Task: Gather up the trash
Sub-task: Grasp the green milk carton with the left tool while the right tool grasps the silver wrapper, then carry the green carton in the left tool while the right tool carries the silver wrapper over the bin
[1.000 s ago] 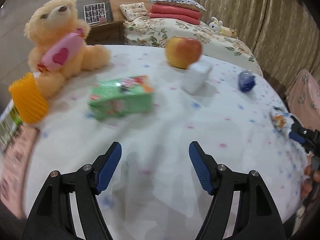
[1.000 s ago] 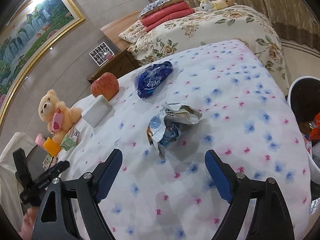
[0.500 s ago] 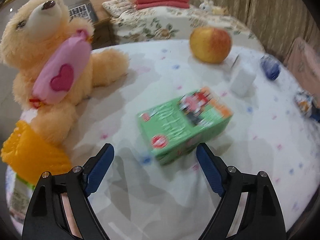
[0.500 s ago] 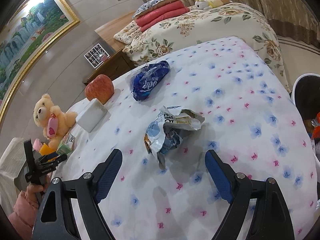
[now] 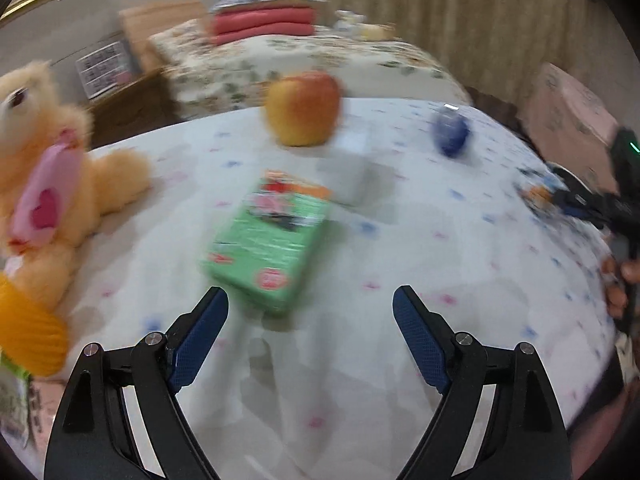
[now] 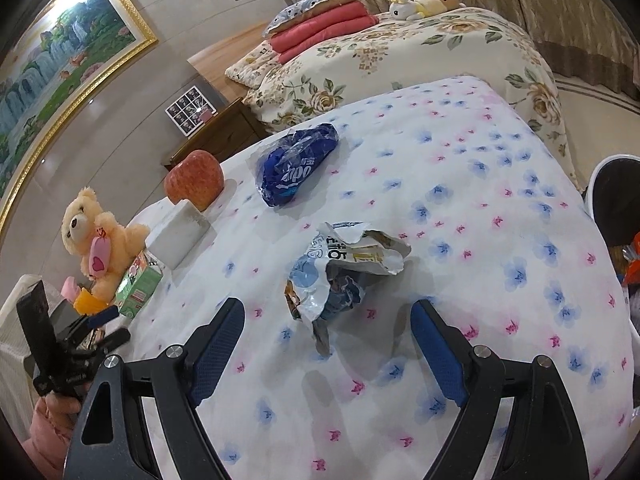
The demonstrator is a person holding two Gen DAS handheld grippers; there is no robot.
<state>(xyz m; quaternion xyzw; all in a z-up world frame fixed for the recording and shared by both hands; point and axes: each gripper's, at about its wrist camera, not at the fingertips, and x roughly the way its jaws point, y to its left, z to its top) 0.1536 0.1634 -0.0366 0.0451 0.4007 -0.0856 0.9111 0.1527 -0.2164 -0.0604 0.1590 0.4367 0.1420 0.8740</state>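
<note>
A green drink carton lies on the flowered tablecloth, just ahead of my left gripper. Its jaws stand wide and open, and the carton's near corner reaches in between the fingertips untouched. My right gripper is open too. A crumpled white and blue wrapper lies just in front of its fingertips and partly between them, with neither pad on it. A blue wrapper sits further back on the cloth. The left wrist view is blurred.
An apple and a white block stand behind the carton. A teddy bear and an orange cup sit at the left. A white-rimmed bin with rubbish stands beyond the table's right edge, and a bed behind.
The left gripper's jaws have widened and it has swung in on the green carton, which now lies close ahead of them. The right gripper has stayed over the crumpled wrapper.
</note>
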